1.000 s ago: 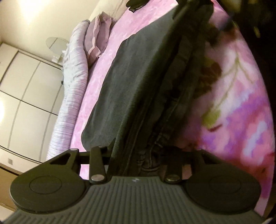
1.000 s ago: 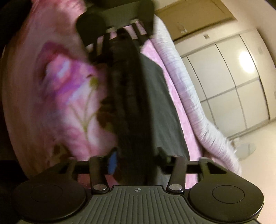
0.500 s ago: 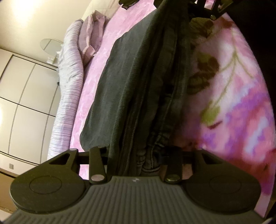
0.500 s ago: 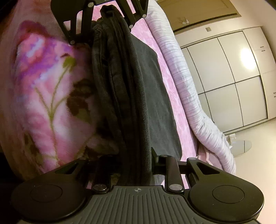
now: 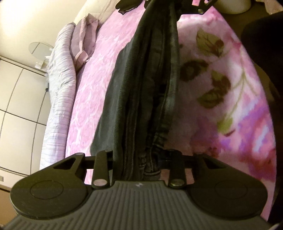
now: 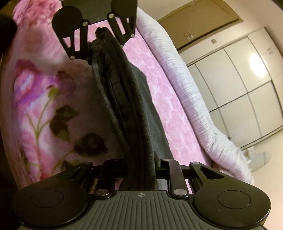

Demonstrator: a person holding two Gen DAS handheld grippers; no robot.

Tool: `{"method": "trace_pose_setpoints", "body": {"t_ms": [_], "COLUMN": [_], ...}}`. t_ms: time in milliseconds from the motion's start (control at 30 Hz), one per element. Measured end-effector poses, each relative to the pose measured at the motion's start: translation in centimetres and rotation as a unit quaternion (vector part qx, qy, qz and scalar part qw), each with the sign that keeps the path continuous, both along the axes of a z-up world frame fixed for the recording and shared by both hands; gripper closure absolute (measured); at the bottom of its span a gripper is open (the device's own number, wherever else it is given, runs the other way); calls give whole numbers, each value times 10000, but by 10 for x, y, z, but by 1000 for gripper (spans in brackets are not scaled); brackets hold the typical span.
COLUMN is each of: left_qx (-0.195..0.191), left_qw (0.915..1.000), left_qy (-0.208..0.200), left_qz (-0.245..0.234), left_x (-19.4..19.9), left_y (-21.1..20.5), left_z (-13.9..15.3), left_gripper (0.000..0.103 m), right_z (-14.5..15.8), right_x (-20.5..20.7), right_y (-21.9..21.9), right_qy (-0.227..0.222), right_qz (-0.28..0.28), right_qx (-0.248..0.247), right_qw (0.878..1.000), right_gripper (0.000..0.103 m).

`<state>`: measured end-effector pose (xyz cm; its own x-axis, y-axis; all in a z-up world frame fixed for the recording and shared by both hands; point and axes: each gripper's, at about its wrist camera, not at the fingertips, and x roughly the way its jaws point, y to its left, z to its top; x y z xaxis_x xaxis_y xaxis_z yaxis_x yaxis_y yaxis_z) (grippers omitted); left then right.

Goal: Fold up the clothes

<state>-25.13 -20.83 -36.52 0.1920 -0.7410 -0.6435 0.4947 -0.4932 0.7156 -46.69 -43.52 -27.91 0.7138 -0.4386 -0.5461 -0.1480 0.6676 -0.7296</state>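
A pair of dark grey jeans [image 5: 150, 92] is folded lengthwise and stretched taut between my two grippers above the bed. My left gripper [image 5: 139, 159] is shut on one end of the jeans. My right gripper [image 6: 141, 164] is shut on the other end [image 6: 127, 106]. Each gripper shows at the top of the other's view: the right one in the left wrist view [image 5: 164, 3], the left one in the right wrist view [image 6: 99, 35]. A dark grey flat layer of cloth [image 5: 113, 92] hangs below towards the bed.
The bed has a pink patterned sheet [image 5: 88, 99] and a pink floral blanket [image 5: 221, 88]. A rolled striped lilac quilt [image 5: 60, 88] and a pillow [image 5: 84, 40] lie along its far side. White wardrobe doors [image 6: 238, 85] stand beyond.
Both grippers have kept their hold on the jeans. The jeans have been pulled straighter and the views have swung slightly over the bed.
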Motion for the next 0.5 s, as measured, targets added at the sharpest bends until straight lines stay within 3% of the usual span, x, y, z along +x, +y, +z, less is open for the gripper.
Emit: {"method": "trace_pose_setpoints", "body": {"t_ms": [133,267,500], "left_qx": [464,706,1004], "left_qw": [9989,9974,9944], "left_qy": [59,71,301], "left_qz": [51,82,-154], "left_x": [0,-14,-89], "left_y": [-18,-15,-39], "left_z": [43,112,223], "left_gripper": [75,76,76], "right_z": [44,112,236], "right_x": [4,5,-73], "right_y": [-16,-37,-75], "right_qy": [216,332,653], "right_qz": [-122,-202,-425], "right_qx": [421,724,1031], "right_qw": [9988,9966,9916], "right_gripper": [84,84,84]}}
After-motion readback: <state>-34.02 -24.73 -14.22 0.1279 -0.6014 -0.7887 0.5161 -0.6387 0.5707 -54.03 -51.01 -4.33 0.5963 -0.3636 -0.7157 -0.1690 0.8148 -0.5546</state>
